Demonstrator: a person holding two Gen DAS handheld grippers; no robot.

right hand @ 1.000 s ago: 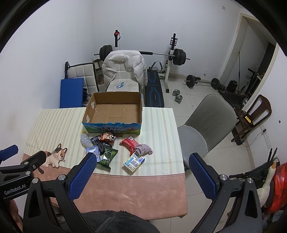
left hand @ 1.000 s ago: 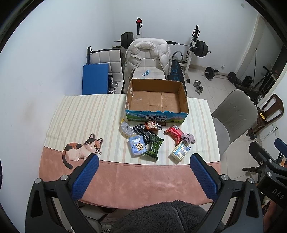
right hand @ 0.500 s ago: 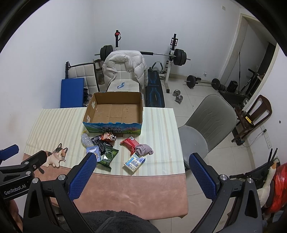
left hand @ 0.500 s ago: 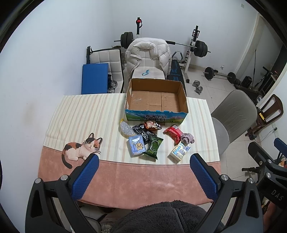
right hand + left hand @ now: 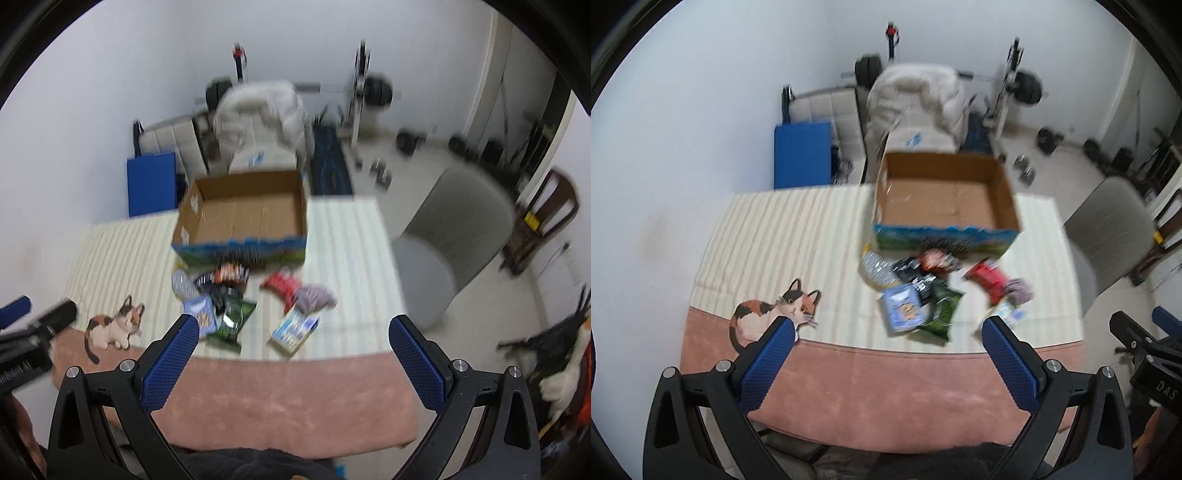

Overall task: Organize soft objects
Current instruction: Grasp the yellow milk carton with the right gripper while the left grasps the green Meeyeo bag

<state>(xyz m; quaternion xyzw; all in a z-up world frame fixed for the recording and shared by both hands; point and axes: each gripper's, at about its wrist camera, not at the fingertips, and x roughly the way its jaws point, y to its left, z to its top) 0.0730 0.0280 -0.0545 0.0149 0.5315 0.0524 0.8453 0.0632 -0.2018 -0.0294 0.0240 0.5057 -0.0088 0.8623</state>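
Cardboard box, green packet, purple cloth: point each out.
Cardboard box [image 5: 243, 218]: right wrist view, bare inner floor.
Green packet [image 5: 233, 320]: right wrist view, middle of face.
Purple cloth [image 5: 314, 297]: right wrist view, bunched middle.

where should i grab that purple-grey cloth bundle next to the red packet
Pinch the raised crumpled top of the purple-grey cloth from above, coming in on its right side with the open right gripper. Its left edge touches the red packet; the striped tablecloth lies bare on its right.

Motion-blurred snack packets [image 5: 916, 291], box print [image 5: 240, 253] unreadable.
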